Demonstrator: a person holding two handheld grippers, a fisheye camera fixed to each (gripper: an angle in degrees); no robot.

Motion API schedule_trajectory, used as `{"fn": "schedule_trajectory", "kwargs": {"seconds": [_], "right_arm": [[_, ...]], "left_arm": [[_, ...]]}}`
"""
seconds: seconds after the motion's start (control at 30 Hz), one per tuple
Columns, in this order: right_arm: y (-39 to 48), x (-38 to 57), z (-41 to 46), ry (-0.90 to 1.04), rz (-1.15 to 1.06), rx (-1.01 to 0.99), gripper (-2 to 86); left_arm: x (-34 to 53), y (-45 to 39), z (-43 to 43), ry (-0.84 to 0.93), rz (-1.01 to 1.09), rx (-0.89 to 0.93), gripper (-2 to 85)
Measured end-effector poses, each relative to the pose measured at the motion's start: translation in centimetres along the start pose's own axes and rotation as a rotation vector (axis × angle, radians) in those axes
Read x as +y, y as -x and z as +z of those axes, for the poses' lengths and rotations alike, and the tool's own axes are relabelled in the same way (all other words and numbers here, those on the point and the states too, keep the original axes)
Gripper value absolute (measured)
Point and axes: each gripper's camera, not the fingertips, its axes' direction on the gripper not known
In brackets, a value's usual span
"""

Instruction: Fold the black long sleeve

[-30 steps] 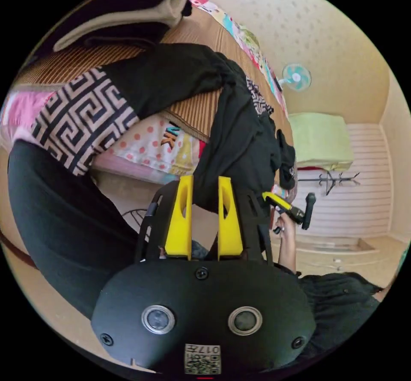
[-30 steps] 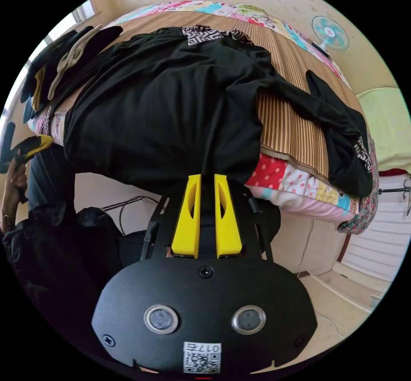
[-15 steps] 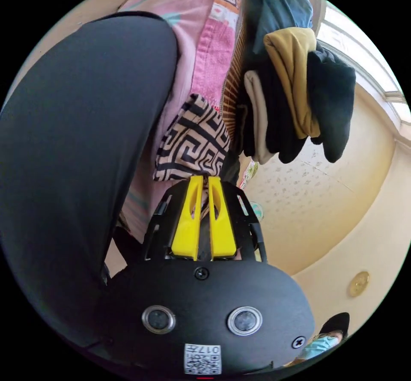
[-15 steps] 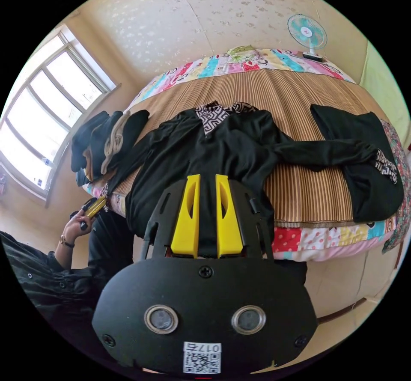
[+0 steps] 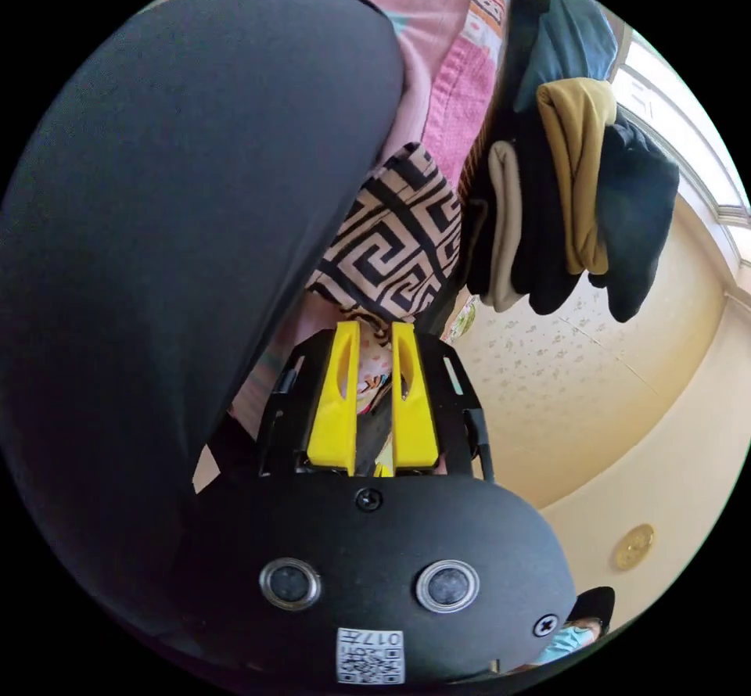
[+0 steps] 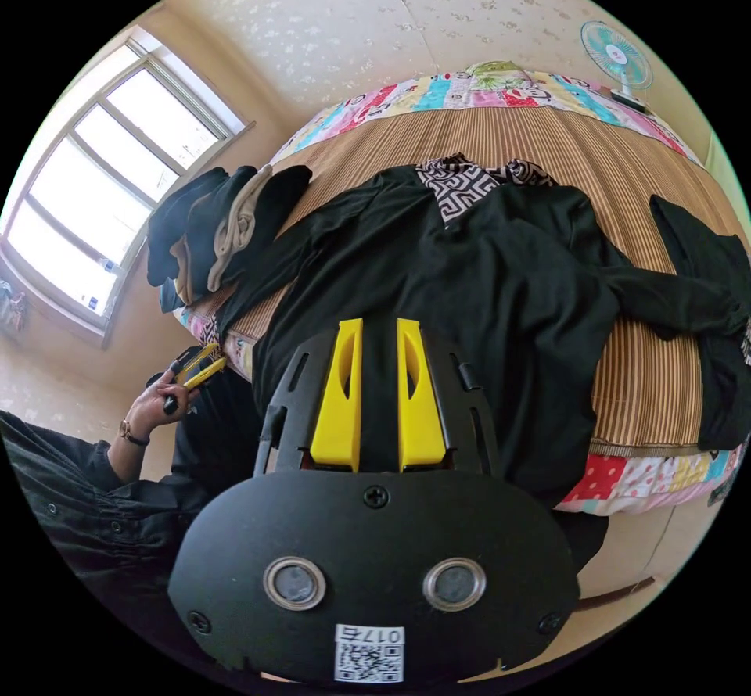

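Note:
The black long sleeve (image 6: 485,289) lies front up on the striped mat of the bed (image 6: 649,383). Its maze-patterned collar (image 6: 461,188) points to the far side and its hem hangs over the near edge. My right gripper (image 6: 380,328) is shut on that hem, with black cloth between the jaws. One sleeve (image 6: 680,301) stretches off to the right. The other sleeve's patterned cuff (image 5: 399,242) hangs at the bed's corner, just past my left gripper (image 5: 374,332). Its jaws stand a little apart, with dotted bedding showing between the tips. The left gripper (image 6: 197,365) also shows by that corner, in the person's hand.
A stack of folded clothes (image 5: 571,180) sits at the bed's corner near the window (image 6: 102,180). The person's dark leg (image 5: 195,219) is close beside my left gripper. Another black garment (image 6: 712,258) lies at the right of the mat. A small fan (image 6: 618,55) stands behind.
My left gripper swung from the hanging body of the shirt to the cuff at the bed's corner, shut narrowly, then parted again. The right gripper lifted and kept its hold on the hem.

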Motion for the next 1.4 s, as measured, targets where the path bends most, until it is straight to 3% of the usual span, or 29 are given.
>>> {"fn": "schedule_trajectory", "kwargs": {"seconds": [0.17, 0.3, 0.4, 0.47, 0.57, 0.63, 0.73, 0.8, 0.9, 1.07, 1.13, 1.23, 1.3, 1.4], "right_arm": [[-1.7, 0.3, 0.0, -0.024, 0.001, 0.092, 7.4], [-2.6, -0.5, 2.2, -0.028, -0.004, 0.077, 7.4], [-2.5, -0.7, 5.3, 0.009, -0.021, 0.079, 7.3], [-1.7, -0.5, 5.6, -0.016, -0.030, 0.082, 7.5], [-1.6, -0.1, 5.1, -0.012, -0.019, 0.048, 7.6], [-2.2, 0.4, 4.4, -0.012, 0.004, 0.004, 7.7], [-3.9, 1.9, 2.2, -0.040, 0.054, -0.048, 7.7], [-5.4, 2.9, 0.2, -0.060, 0.090, -0.025, 7.8], [-8.7, 3.8, -3.5, -0.098, 0.155, 0.076, 7.8], [-13.9, -3.0, -8.1, -0.170, 0.109, 0.217, 8.2], [-14.9, -7.5, -7.7, -0.167, 0.062, 0.240, 8.8], [-17.4, -15.5, -3.3, -0.051, 0.052, 0.203, 9.4], [-18.7, -19.2, 0.7, 0.062, 0.057, 0.121, 9.3], [-17.8, -22.8, 5.9, 0.209, -0.016, 0.106, 5.1]], "left_arm": [[2.8, -8.2, -4.2, -0.136, 0.331, -0.017, 0.1], [8.3, -20.4, -3.5, -0.281, 0.809, -0.072, -0.4], [15.6, -28.6, 2.7, -0.267, 1.176, -0.052, -0.5], [21.0, -32.1, 8.8, -0.158, 1.364, -0.010, -0.4], [30.8, -34.3, 21.7, 0.159, 1.622, 0.038, -0.2], [38.9, -32.2, 32.4, 0.410, 1.755, -0.008, 0.0], [47.2, -25.6, 43.5, 0.648, 1.927, -0.166, 0.4], [50.0, -21.6, 47.0, 0.780, 1.957, -0.272, 1.1], [51.6, -19.0, 46.1, 0.885, 2.014, -0.220, 2.9], [45.3, -25.6, 44.3, 0.686, 1.886, -0.240, 5.3], [38.6, -30.0, 46.9, 0.505, 1.695, -0.455, 6.3], [31.2, -31.1, 53.1, 0.514, 1.492, -0.733, 9.6], [29.1, -29.5, 57.2, 0.646, 1.431, -0.866, 10.3], [29.7, -29.6, 57.6, 0.599, 1.567, -0.867, 4.6]]}}
